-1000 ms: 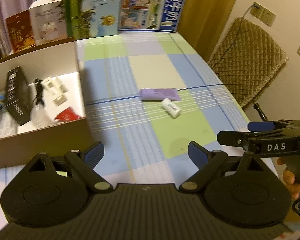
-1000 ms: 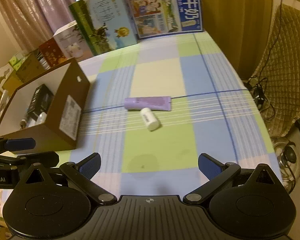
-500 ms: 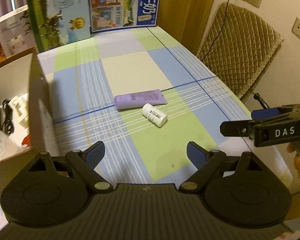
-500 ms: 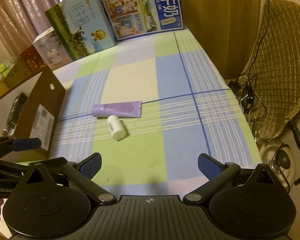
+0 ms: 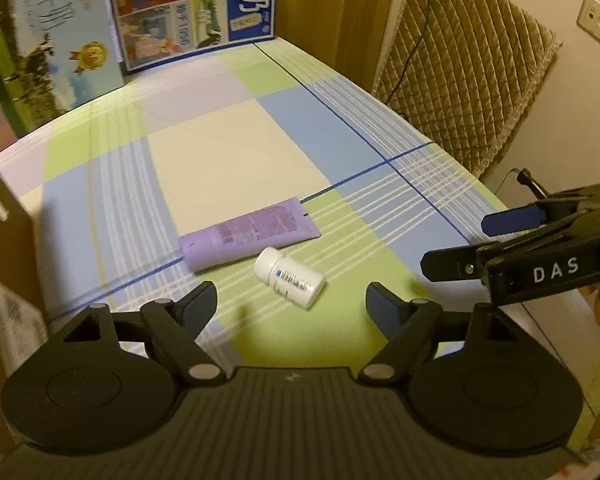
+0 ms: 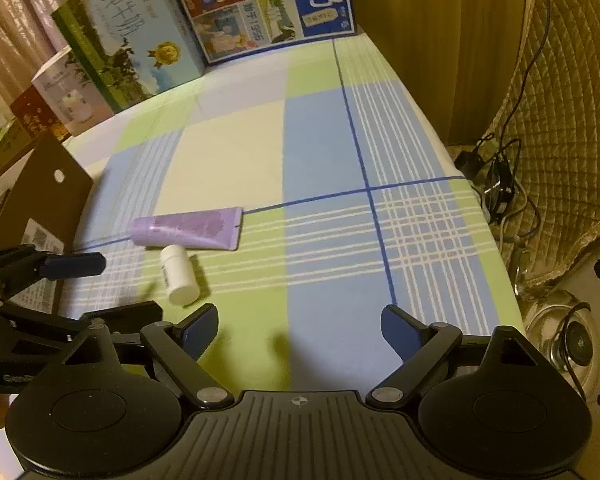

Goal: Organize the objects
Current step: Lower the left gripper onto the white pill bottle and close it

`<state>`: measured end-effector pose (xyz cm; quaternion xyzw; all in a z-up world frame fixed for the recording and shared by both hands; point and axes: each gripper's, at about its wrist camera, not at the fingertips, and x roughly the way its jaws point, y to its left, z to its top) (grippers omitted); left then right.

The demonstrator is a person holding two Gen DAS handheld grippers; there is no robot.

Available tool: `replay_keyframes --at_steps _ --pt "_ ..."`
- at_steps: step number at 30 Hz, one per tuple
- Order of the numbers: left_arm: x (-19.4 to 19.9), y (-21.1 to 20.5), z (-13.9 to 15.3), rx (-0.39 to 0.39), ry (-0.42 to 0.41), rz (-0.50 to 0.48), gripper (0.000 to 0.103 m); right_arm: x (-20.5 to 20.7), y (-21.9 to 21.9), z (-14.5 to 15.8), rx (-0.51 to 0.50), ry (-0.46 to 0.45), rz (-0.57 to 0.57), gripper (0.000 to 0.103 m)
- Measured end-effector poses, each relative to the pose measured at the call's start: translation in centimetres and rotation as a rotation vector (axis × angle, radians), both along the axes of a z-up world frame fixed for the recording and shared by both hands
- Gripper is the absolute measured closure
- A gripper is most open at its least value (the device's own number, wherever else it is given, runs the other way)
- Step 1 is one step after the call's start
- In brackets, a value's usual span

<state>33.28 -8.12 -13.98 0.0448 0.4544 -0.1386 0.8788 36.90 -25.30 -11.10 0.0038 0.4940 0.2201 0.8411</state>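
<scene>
We see the purple tube (image 5: 249, 234) and white bottle (image 5: 290, 278) touching mid-tabletop (image 5: 228, 152), their label print too blurred to read. Left gripper (image 5: 291, 307) and right gripper (image 6: 298, 326) fingers closing, nothing between them. "DAS" is legible on the right gripper.

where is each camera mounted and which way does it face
Left wrist: sits on the left gripper, looks down over the purple tube and white bottle; right gripper enters at right.
Right wrist: sits on the right gripper, looks down the checked tablecloth; left gripper at left.
Shared: tube, bottle, milk cartons, cardboard box.
</scene>
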Motion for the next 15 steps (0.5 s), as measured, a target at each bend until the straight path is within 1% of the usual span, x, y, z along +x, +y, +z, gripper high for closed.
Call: replay_keyframes --at_steps 3,9,13,15 --pt "1.2 -0.3 -0.9 0.014 0.02 -0.024 0.029 1.0 -0.1 -0.4 0.0 0.014 -0.007 0.016" --pt "2.5 -0.6 -2.3 0.056 0.032 -0.082 0.031 2.4 -0.6 -1.2 0.001 0.044 -0.031 0.016" --pt "3.2 -0.8 -3.0 0.06 0.035 -0.123 0.038 2.9 -1.0 -1.7 0.001 0.065 -0.048 0.016" --pt "3.3 -1.0 -3.3 0.067 0.028 -0.138 0.039 3.1 -1.1 -1.9 0.0 0.071 -0.051 0.016"
